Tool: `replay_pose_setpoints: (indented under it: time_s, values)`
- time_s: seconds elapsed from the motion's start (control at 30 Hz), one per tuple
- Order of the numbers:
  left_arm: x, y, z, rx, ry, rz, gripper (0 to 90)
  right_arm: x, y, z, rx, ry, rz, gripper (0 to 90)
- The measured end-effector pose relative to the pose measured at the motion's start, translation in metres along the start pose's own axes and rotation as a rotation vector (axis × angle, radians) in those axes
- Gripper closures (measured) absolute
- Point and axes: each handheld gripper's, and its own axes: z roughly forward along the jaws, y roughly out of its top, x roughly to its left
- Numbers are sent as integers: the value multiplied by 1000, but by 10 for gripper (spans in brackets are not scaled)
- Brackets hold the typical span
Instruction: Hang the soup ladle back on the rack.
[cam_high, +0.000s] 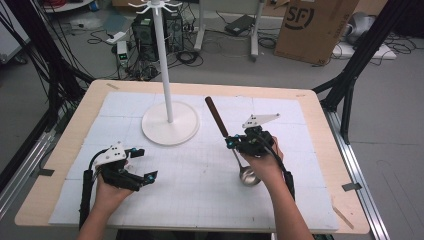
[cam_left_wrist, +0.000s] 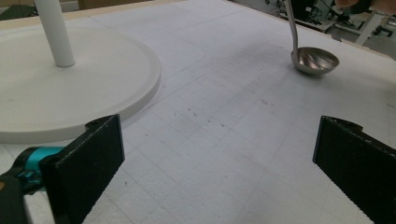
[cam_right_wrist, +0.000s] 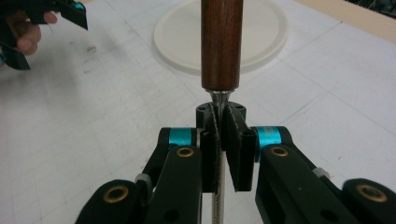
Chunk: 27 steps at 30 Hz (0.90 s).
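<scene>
Ideally lifted slowly: ladle (cam_high: 231, 141) clamped at metal shaft by right gripper (cam_high: 241, 143), bowl kept level, left gripper (cam_high: 142, 165) open, clear of stand (cam_high: 170, 122).

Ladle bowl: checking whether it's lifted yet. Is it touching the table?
Cannot tell. In the left gripper view the ladle bowl sits low at the table, but no view plainly shows contact or a gap.

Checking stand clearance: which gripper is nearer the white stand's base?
Left. The left gripper sits open just in front of the stand base, toward the person. The right gripper is farther out to the side, shut on the ladle.
</scene>
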Motion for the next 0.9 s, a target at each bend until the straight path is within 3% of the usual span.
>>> replay_pose_setpoints:
  time_s: [0.27, 0.47, 0.67, 0.9]
  values:
    - [-1, 1, 0, -11, -7, -7, 25, 0, 9, -7, -69, -6, -1, 843]
    - [-3, 1, 0, -9, -14, -3, 25, 1, 23, -9, -92, -6, -13, 843]
    - [-6, 4, 0, -16, -21, 8, 25, -2, 49, -7, -97, -9, -45, 843]
    - [-6, 5, 1, -30, -37, -5, 25, -3, 83, -3, -98, 6, -76, 843]
